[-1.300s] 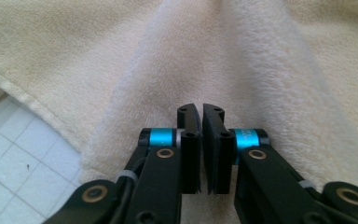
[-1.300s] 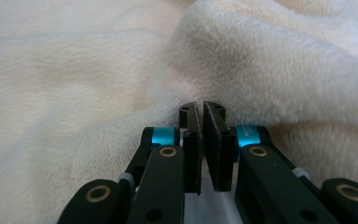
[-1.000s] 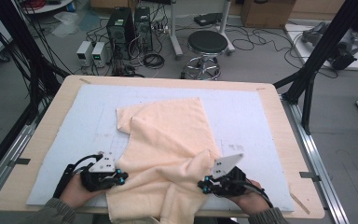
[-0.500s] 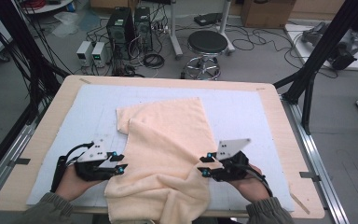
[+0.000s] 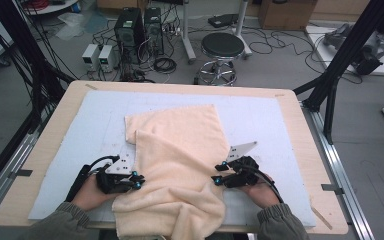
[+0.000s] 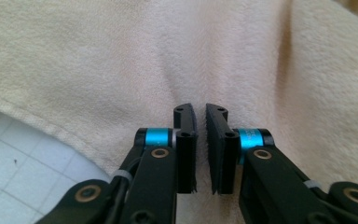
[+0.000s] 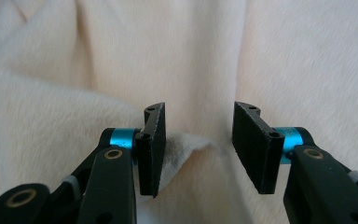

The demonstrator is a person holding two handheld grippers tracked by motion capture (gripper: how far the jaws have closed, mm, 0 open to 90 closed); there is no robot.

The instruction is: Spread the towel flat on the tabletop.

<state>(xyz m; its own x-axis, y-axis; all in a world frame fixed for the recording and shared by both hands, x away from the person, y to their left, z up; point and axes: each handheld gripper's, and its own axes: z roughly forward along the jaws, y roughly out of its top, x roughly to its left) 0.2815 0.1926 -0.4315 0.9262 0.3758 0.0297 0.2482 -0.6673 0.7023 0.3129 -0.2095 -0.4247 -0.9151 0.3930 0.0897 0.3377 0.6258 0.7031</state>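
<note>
High view: you are working at the near edge of the table (image 5: 300, 130), where the cream towel (image 5: 180, 150) is spilling over the near rim in a bunched heap between your hands. Your left gripper (image 5: 139, 183) is sitting at the towel's near left edge; in the left gripper view (image 6: 200, 119) its jaws have just been closing and are nearly together, with a thin gap showing and towel pile lying under the tips, no fold caught between them. Your right gripper (image 5: 215, 180) is sitting at the near right edge; in the right gripper view (image 7: 198, 126) its jaws have just been opening and are standing apart, released, a towel fold lying between them against the left pad. Farther off, the towel is lying folded toward the table's far middle, leaving bare blue mat (image 5: 260, 115) left, right and far.
</note>
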